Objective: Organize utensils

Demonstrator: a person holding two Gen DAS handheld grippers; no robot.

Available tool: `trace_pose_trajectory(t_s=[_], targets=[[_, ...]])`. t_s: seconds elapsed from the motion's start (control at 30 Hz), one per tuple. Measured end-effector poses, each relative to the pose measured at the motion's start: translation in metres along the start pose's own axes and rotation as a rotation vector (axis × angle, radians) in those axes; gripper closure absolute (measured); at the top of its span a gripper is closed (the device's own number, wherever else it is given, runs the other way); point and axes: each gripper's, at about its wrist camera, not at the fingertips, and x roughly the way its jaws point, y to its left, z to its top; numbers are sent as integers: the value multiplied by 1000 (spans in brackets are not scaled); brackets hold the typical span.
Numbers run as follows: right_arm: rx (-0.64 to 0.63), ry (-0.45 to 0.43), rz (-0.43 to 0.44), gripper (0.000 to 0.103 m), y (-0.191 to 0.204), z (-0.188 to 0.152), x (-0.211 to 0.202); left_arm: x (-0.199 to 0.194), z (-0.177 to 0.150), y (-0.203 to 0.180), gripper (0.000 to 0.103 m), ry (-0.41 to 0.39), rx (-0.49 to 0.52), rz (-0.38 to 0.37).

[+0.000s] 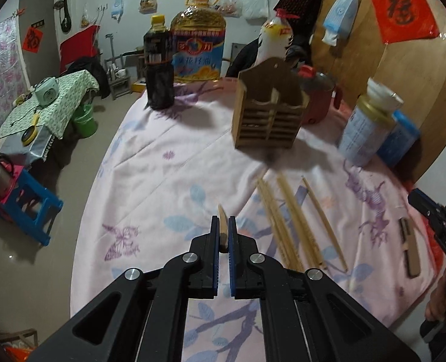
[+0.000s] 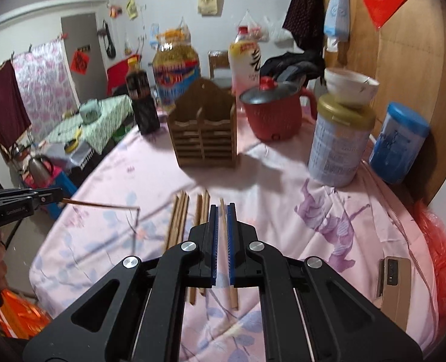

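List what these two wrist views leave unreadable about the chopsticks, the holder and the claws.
- Left wrist view: the held chopstick runs back between the left claw pads; its rear is hidden.
- Right wrist view: the right claw covers the middle of its chopstick.
- Both views: the wooden holder is motion-blurred, and its slatted front hides any contents.
- Left wrist view: the loose chopsticks overlap; their count is unclear.

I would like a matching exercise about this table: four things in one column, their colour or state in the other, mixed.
1. holder
2. pot
3. right tongs
4. bowl

a. red, lid on
b. white, on top of a can
c. wooden, empty
d. shut on a chopstick

Pairs: 1-c, 2-a, 3-d, 4-b
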Motion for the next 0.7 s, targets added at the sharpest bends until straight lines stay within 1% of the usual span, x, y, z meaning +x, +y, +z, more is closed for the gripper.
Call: trace_pose_trajectory(t_s=[0.07, 0.17, 0.2, 0.23, 0.27, 0.37, 0.43, 0.5, 0.6, 0.7], targets=[[7, 11, -4, 96, 1, 1, 0, -1, 5, -1, 97, -5, 16, -6], [15, 76, 23, 89, -2, -8, 10, 1, 9, -1, 97, -10, 35, -10], [16, 118, 40, 86, -5, -16, 19, 2, 10, -1, 97, -9, 36, -10], [14, 160, 58, 78, -7, -25, 28, 4, 11, -2, 97, -12, 32, -9], [-3, 218, 69, 75, -8, -38, 41, 3, 12, 0, 97, -15, 29, -9], [-57, 314, 64, 74, -9, -68, 65, 4, 17, -2, 97, -15, 11, -3], [-51, 358, 68, 74, -17, -85, 79, 5, 21, -4, 97, -9, 12, 6], [-30, 375, 68, 74, -26, -93, 87, 9, 23, -6, 97, 5, 17, 18], [2, 376, 79, 74, -38, -97, 92, 18, 25, -6, 97, 36, -1, 30], [2, 385, 95, 75, -43, -103, 95, 22, 25, -6, 97, 41, -14, 39]])
